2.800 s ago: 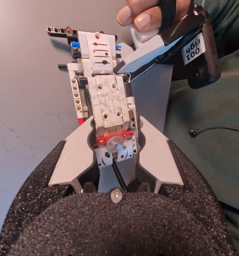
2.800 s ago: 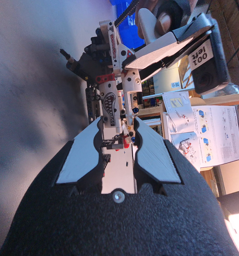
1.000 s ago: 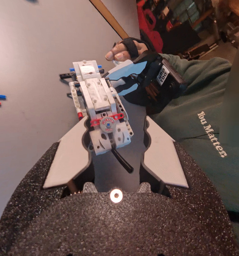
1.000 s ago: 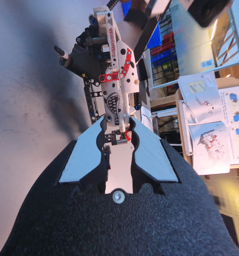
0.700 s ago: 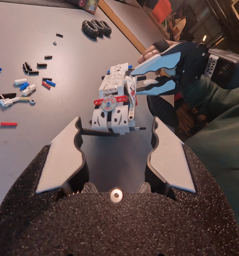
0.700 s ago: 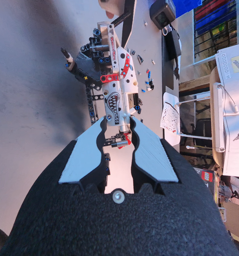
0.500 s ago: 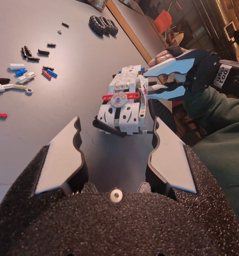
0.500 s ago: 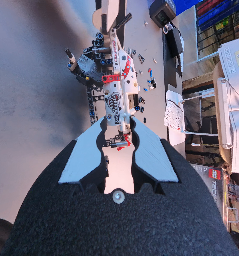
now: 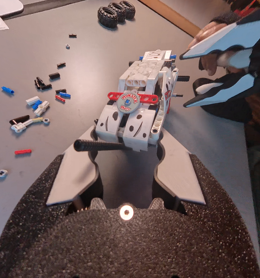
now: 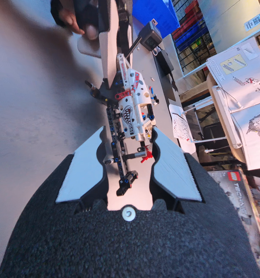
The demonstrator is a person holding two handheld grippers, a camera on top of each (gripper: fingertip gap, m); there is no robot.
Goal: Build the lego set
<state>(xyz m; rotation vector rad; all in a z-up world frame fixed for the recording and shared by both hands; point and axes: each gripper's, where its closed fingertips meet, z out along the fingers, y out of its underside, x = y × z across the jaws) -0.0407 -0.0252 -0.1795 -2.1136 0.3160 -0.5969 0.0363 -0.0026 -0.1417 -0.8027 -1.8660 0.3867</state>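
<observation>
Grey tabletop [image 9: 201, 150] underneath, one white spotted lego truck [image 9: 135, 108] at centre. Left gripper [image 9: 126, 135] closed onto its rear end, black ribbed hose [image 9: 96, 145] poking out leftward. Right gripper [image 9: 185, 81] just right of the truck, jaws spread wide, holding nothing; in its own view [image 10: 127, 135] the truck sits between the fingers without clear contact. Three black tyres [image 9: 115, 13] stacked far behind the truck. Scattered small pieces [image 9: 40, 96] left of it, too many and too blurred to count. One instruction booklet [image 10: 246, 90], cut off at frame edge.
</observation>
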